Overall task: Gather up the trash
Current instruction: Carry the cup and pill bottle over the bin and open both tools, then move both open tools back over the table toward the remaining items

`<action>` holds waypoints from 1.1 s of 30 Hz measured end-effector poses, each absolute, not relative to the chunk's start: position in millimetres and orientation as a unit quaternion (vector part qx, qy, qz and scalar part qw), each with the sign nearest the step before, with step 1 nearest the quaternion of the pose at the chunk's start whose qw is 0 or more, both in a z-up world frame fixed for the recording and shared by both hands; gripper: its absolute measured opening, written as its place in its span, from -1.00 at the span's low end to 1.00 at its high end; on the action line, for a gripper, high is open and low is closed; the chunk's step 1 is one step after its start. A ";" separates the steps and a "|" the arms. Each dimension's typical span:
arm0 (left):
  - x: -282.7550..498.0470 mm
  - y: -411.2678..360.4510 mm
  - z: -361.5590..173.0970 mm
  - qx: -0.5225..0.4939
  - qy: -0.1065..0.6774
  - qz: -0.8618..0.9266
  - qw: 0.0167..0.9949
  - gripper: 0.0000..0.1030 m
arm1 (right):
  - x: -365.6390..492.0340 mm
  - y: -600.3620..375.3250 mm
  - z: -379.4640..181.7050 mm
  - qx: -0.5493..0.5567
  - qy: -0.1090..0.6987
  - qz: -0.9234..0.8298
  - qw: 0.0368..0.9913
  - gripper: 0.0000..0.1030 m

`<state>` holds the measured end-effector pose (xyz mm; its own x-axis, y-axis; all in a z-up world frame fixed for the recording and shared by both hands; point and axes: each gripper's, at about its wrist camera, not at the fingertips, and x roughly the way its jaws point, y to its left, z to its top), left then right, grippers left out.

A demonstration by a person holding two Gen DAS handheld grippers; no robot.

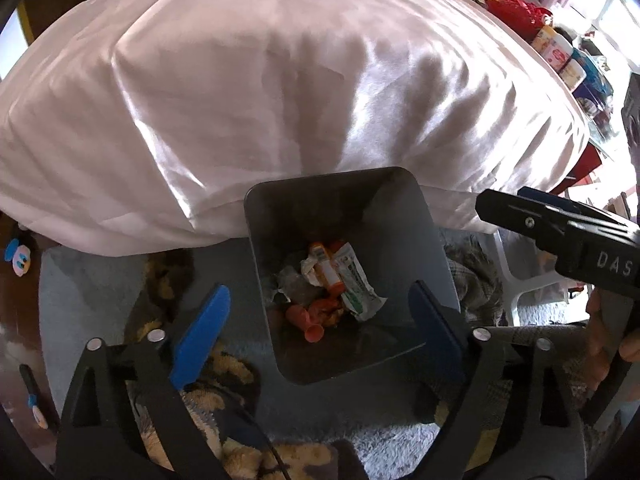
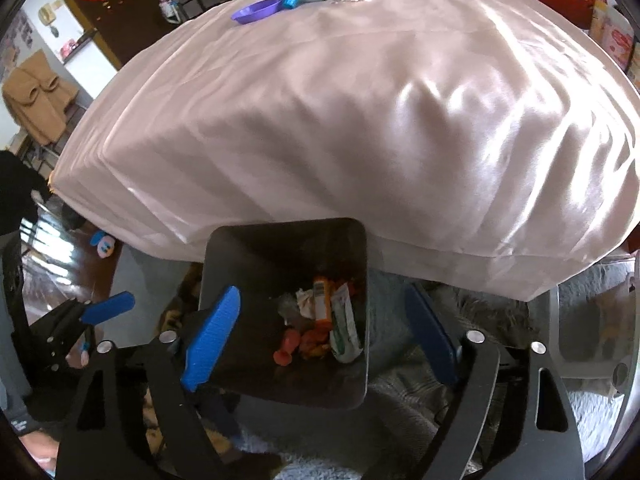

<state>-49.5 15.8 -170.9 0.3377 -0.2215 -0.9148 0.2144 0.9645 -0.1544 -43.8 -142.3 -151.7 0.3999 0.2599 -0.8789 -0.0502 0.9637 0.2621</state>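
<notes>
Both hand-held grippers point down over the grey bin (image 1: 352,272) on the floor rug. The left hand-held gripper (image 1: 320,320) is spread wide and empty. The right hand-held gripper (image 2: 320,328) is likewise spread, holding nothing. Trash (image 1: 332,280) lies at the bin's bottom; the draped counter (image 1: 280,80) stands at 12 o'clock.

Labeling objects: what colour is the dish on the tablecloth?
Purple dish, clearest in the right wrist view.
</notes>
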 end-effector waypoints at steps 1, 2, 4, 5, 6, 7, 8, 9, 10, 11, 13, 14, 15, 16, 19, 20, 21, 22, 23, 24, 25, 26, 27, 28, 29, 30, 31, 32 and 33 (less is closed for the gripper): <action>-49.8 14.9 -169.2 -0.001 0.558 -0.134 0.819 0.71 | -43.1 -144.2 -150.8 0.097 0.540 0.091 0.831 0.67; -50.0 13.8 -165.8 0.004 0.555 -0.134 0.821 0.75 | -42.4 -146.3 -150.2 0.097 0.540 0.089 0.831 0.69; -49.1 13.9 -158.7 0.006 0.549 -0.133 0.825 0.77 | -40.1 -153.2 -144.2 0.101 0.535 0.081 0.835 0.70; -47.9 15.2 -154.2 0.005 0.546 -0.130 0.828 0.78 | -37.9 -157.6 -139.3 0.106 0.531 0.079 0.837 0.70; -45.7 17.1 -151.7 0.001 0.543 -0.129 0.830 0.78 | -35.9 -158.5 -134.5 0.110 0.526 0.079 0.840 0.70; -43.1 20.3 -146.3 -0.007 0.540 -0.129 0.831 0.78 | -33.6 -161.4 -129.4 0.113 0.521 0.078 0.843 0.70; -41.2 22.1 -143.2 -0.011 0.539 -0.129 0.832 0.78 | -30.2 -166.1 -121.2 0.116 0.512 0.075 0.848 0.70; -38.2 24.5 -138.7 -0.014 0.537 -0.127 0.834 0.78 | -27.4 -168.5 -115.3 0.116 0.505 0.072 0.852 0.70; -35.8 25.6 -135.1 -0.014 0.535 -0.126 0.835 0.78 | -24.7 -172.3 -109.3 0.116 0.499 0.068 0.856 0.70; -31.7 27.8 -129.7 -0.013 0.532 -0.123 0.838 0.78 | -19.8 -176.8 -101.1 0.116 0.490 0.063 0.861 0.70; -22.3 31.6 -118.6 -0.010 0.524 -0.121 0.843 0.78 | -11.2 -183.1 -89.1 0.116 0.479 0.056 0.868 0.70; -17.6 33.3 -113.8 -0.010 0.520 -0.120 0.845 0.78 | -7.3 -185.6 -83.7 0.116 0.475 0.054 0.871 0.70; -13.3 34.9 -108.6 -0.010 0.516 -0.120 0.848 0.78 | -1.8 -188.6 -76.7 0.114 0.468 0.050 0.875 0.70; -6.8 36.6 -101.8 -0.009 0.511 -0.120 0.851 0.78 | 3.0 -190.6 -71.5 0.113 0.463 0.048 0.878 0.71; 11.0 39.8 -84.3 -0.010 0.499 -0.118 0.859 0.78 | 21.2 -194.2 -55.6 0.105 0.449 0.042 0.886 0.70; 19.6 41.8 -78.0 -0.010 0.494 -0.116 0.862 0.78 | 26.1 -195.2 -53.6 0.104 0.446 0.041 0.888 0.70; 27.0 42.4 -73.4 -0.008 0.490 -0.113 0.864 0.78 | 32.7 -195.2 -50.5 0.100 0.443 0.039 0.890 0.71; 32.0 43.2 -70.6 -0.006 0.487 -0.112 0.866 0.78 | 40.7 -194.7 -47.4 0.096 0.440 0.038 0.892 0.71; 41.7 43.2 -66.3 -0.002 0.483 -0.111 0.869 0.78 | 46.3 -195.1 -45.4 0.092 0.439 0.037 0.893 0.70; 49.1 42.9 -63.4 0.001 0.480 -0.110 0.870 0.78 | 51.0 -193.6 -44.9 0.090 0.439 0.036 0.893 0.70; 56.4 42.7 -60.7 0.004 0.478 -0.109 0.872 0.78 | 57.3 -192.3 -44.2 0.088 0.438 0.035 0.894 0.70; 63.9 42.7 -58.8 0.006 0.476 -0.108 0.873 0.78 | 63.1 -191.9 -43.7 0.087 0.437 0.034 0.894 0.70; 69.1 42.8 -57.1 0.007 0.473 -0.107 0.874 0.78 | 71.1 -190.7 -43.8 0.087 0.437 0.034 0.895 0.70; 75.5 43.1 -55.7 0.008 0.471 -0.105 0.876 0.78 | 77.3 -190.1 -44.0 0.086 0.436 0.033 0.895 0.70; 83.7 43.5 -53.8 0.009 0.468 -0.102 0.878 0.78 | 81.3 -189.3 -44.5 0.086 0.436 0.033 0.895 0.70; 91.9 44.0 -52.4 0.008 0.466 -0.100 0.879 0.78 | 88.6 -188.7 -46.2 0.086 0.437 0.033 0.894 0.70; 98.3 43.9 -51.8 0.008 0.465 -0.099 0.880 0.78 | 92.5 -188.5 -48.1 0.087 0.438 0.033 0.894 0.70; 108.2 44.4 -51.2 0.006 0.464 -0.096 0.881 0.78 | 97.9 -187.9 -49.8 0.088 0.440 0.033 0.893 0.70; 117.1 45.0 -50.8 0.003 0.462 -0.094 0.882 0.78 | 103.4 -187.4 -51.8 0.089 0.441 0.033 0.893 0.70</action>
